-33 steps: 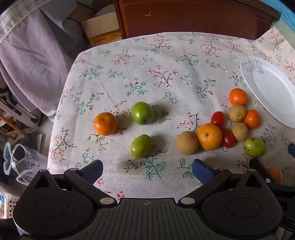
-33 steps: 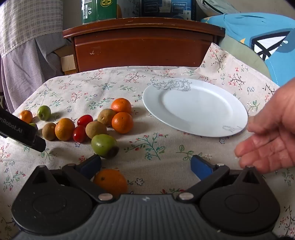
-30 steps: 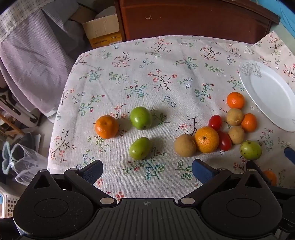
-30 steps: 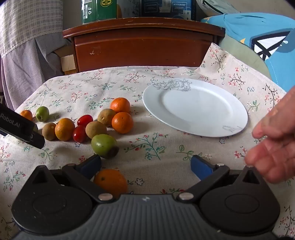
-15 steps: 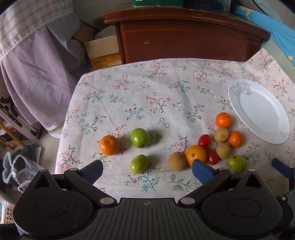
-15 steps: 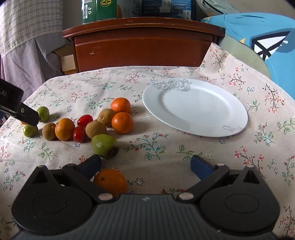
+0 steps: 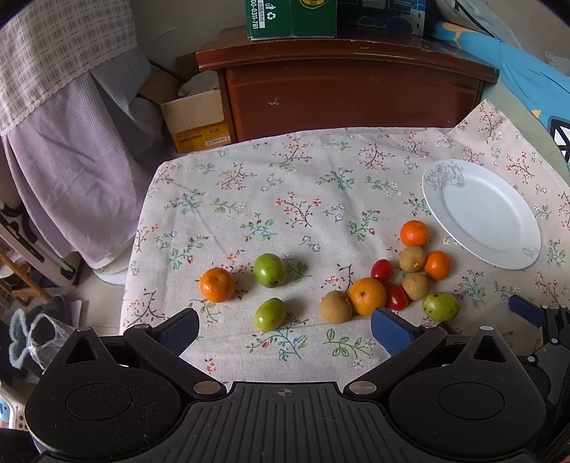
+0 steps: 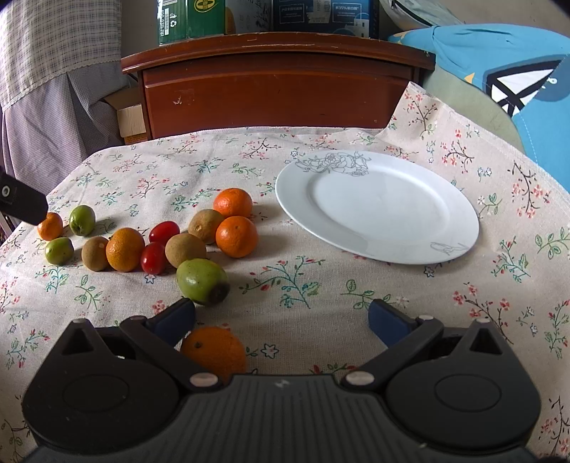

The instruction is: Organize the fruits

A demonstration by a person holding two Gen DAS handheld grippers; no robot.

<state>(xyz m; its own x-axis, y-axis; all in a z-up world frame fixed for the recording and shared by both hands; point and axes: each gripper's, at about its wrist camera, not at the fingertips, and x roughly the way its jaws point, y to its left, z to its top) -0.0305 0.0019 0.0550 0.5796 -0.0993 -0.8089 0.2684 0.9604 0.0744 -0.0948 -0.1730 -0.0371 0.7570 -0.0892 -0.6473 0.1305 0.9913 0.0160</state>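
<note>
A table covered by a floral cloth (image 7: 320,185) carries loose fruit and a white plate (image 8: 377,206) that holds nothing. The left gripper (image 7: 283,329) hangs above the near edge of the table with its jaws spread wide and nothing between them. The right gripper (image 8: 281,315) sits low over the cloth, jaws likewise wide apart and gripping nothing; its left finger (image 8: 174,317) lies just beside an orange (image 8: 213,350) that rests on the cloth partly under the gripper body.

In the left wrist view, three fruits lie apart on the left part of the cloth: a small orange (image 7: 217,285), a round green fruit (image 7: 269,270) and a second green fruit (image 7: 269,314). To the right is a tight cluster near the plate: a brown fruit (image 7: 335,307) touching a larger orange (image 7: 367,296), two red tomatoes (image 7: 382,269) (image 7: 395,296), two more brown fruits (image 7: 412,259) (image 7: 415,286), two small oranges (image 7: 414,233) (image 7: 437,265), and a green fruit with a dark spot (image 8: 202,281) at the near side. The plate lies just beyond the cluster, at the right side of the table. A wooden cabinet (image 8: 278,92) stands behind the table, with boxes (image 7: 290,17) on top.
</note>
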